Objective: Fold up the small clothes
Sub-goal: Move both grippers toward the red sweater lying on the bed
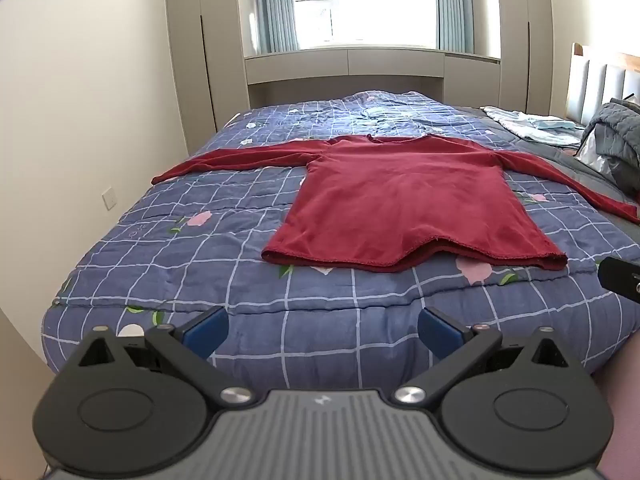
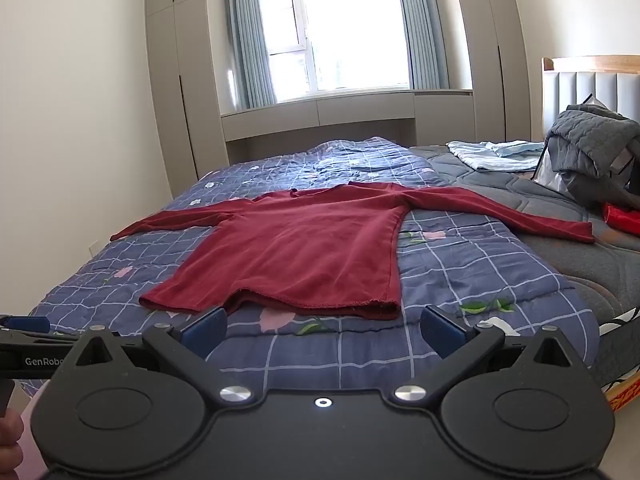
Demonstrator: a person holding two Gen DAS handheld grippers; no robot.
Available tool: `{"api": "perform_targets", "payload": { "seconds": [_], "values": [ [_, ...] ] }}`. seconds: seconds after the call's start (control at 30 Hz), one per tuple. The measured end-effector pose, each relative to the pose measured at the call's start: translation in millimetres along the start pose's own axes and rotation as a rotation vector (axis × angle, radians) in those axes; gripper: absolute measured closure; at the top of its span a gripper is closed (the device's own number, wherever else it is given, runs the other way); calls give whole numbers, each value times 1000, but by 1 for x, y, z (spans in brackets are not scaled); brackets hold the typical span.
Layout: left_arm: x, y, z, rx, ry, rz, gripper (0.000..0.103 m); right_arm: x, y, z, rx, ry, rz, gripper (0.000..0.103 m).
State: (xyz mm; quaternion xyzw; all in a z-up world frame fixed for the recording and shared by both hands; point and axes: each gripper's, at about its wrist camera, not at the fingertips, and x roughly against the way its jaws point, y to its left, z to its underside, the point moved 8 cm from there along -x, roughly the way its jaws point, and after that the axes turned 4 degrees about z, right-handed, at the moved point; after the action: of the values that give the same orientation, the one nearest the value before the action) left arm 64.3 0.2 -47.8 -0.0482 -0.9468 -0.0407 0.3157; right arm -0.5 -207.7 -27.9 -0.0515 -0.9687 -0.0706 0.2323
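Both tools hang released: left gripper (image 1: 322, 334) and right gripper (image 2: 323, 332), jaws wide, over the near edge of the quilt (image 1: 168, 264), bare checked cloth below. A red long-sleeved shirt (image 2: 304, 248) lies flat mid-bed, sleeves spread left and right, hem nearest. "GenRob" reads on the left tool.

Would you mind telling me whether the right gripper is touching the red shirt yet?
Apart. In the right wrist view, the right gripper is open, with checked quilt visible between its fingertips and the red shirt hem.

L gripper (image 1: 322, 330): wide open, empty | R gripper (image 2: 323, 330): wide open, empty
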Motion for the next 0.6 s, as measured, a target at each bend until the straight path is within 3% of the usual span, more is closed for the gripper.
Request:
{"api": "perform_targets", "payload": {
  "seconds": [0.6],
  "values": [
    [-3,4,2,12,7,-4,0,0,0,0,-1,-3,0,0]
  ]
}}
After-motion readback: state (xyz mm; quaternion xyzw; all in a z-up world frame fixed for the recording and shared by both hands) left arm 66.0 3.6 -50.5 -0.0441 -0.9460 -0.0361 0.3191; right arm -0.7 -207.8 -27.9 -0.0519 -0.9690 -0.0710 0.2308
